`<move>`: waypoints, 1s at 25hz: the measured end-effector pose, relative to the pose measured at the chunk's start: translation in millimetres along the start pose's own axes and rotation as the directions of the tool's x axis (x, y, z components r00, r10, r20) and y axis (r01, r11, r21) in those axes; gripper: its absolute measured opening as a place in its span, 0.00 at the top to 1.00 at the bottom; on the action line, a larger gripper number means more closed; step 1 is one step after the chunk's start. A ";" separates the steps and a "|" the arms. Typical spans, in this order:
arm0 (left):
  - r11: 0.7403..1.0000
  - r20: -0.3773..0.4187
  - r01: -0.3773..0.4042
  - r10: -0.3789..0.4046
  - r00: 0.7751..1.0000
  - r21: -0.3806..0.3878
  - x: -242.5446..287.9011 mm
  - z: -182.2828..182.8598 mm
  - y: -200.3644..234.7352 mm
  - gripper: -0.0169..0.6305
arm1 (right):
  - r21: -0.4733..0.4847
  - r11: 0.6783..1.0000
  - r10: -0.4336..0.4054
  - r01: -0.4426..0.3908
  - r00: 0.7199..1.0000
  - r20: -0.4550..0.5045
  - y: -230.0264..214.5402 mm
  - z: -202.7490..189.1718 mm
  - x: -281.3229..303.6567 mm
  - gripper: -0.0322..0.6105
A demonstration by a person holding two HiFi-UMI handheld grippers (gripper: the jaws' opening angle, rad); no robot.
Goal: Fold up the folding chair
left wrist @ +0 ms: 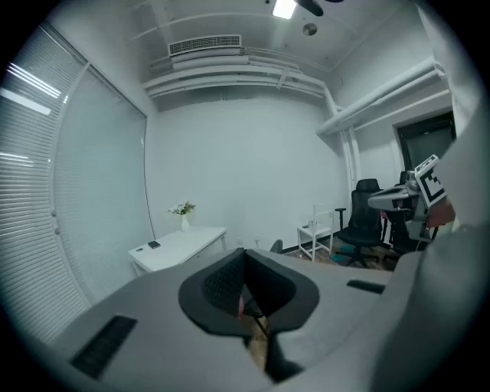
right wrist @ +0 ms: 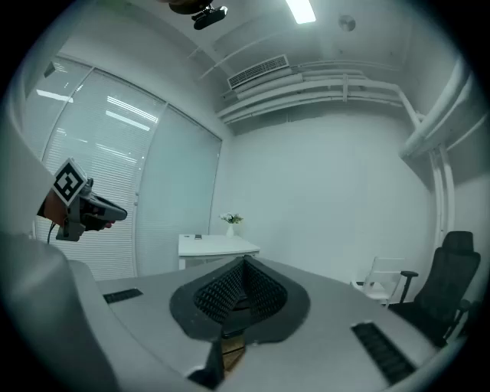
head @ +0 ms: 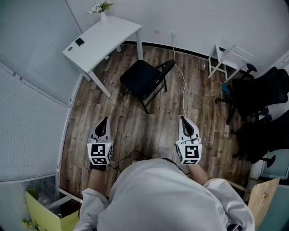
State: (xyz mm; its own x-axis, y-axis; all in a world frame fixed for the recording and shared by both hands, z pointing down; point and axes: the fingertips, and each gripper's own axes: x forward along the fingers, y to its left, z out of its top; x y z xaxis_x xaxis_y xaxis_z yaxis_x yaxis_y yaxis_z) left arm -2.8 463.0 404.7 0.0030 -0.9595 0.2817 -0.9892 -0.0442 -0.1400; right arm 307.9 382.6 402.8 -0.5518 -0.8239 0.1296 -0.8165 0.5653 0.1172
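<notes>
A black folding chair (head: 144, 80) stands unfolded on the wood floor, beside the white desk, well ahead of both grippers. My left gripper (head: 104, 123) is shut and empty at the lower left, pointing toward the chair. At the lower right my right gripper (head: 184, 122) is also shut with nothing in it. In the left gripper view the jaws (left wrist: 245, 264) are closed together, and a sliver of the chair (left wrist: 276, 246) shows just beyond them. In the right gripper view the closed jaws (right wrist: 245, 268) hide the chair.
A white desk (head: 101, 38) with a flower vase (head: 103, 12) stands at the back left. A white stool (head: 228, 61) and black office chairs (head: 259, 101) crowd the right side. A white cable (head: 183, 85) runs across the floor right of the folding chair. A blinds-covered glass wall (head: 27, 122) lines the left.
</notes>
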 end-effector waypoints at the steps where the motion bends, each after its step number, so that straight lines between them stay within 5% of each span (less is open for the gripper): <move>1: 1.000 0.001 0.001 -0.001 1.000 -0.001 1.3 0.9 -1.2 0.96 | 0.000 1.000 -0.001 0.001 1.000 0.000 -1.8 0.0 0.9 0.93; 13: 0.999 0.042 0.014 -0.012 0.999 -0.040 -2.4 5.2 -13.5 0.95 | -0.014 1.000 0.011 -0.010 0.999 0.041 -5.3 7.8 -5.7 0.92; 14: 0.998 0.052 0.024 -0.021 0.998 -0.057 -3.3 6.6 -14.7 0.81 | -0.015 1.000 0.018 -0.017 0.998 0.053 -5.5 9.5 -7.1 0.89; 15: 0.997 0.059 0.035 -0.031 0.998 -0.075 -4.2 7.7 -15.8 0.58 | -0.011 1.000 0.028 -0.027 0.998 0.061 -6.2 10.2 -8.4 0.54; 16: 0.995 0.064 0.039 -0.034 0.997 -0.089 -5.4 8.4 -16.1 0.48 | -0.001 0.999 0.032 -0.032 0.997 0.069 -8.4 10.4 -10.2 0.40; 19: 0.995 0.067 0.027 -0.020 0.998 -0.098 -9.9 8.9 -15.3 0.40 | 0.012 1.000 0.013 -0.015 0.995 0.094 -20.7 10.4 -17.7 0.35; 25: 0.995 0.043 -0.010 0.014 0.999 -0.098 -17.4 -2.6 -15.7 0.40 | 0.004 1.000 0.022 -0.022 0.996 0.089 -33.2 -5.1 -20.0 0.35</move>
State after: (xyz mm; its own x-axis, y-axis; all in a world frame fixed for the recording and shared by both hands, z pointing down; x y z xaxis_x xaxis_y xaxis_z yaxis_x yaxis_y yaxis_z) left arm 12.3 481.1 404.4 -0.0044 -0.9711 0.2385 -0.9988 -0.0075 -0.0489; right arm 346.9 380.5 401.3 -0.5825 -0.8116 0.0441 -0.8046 0.5835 0.1104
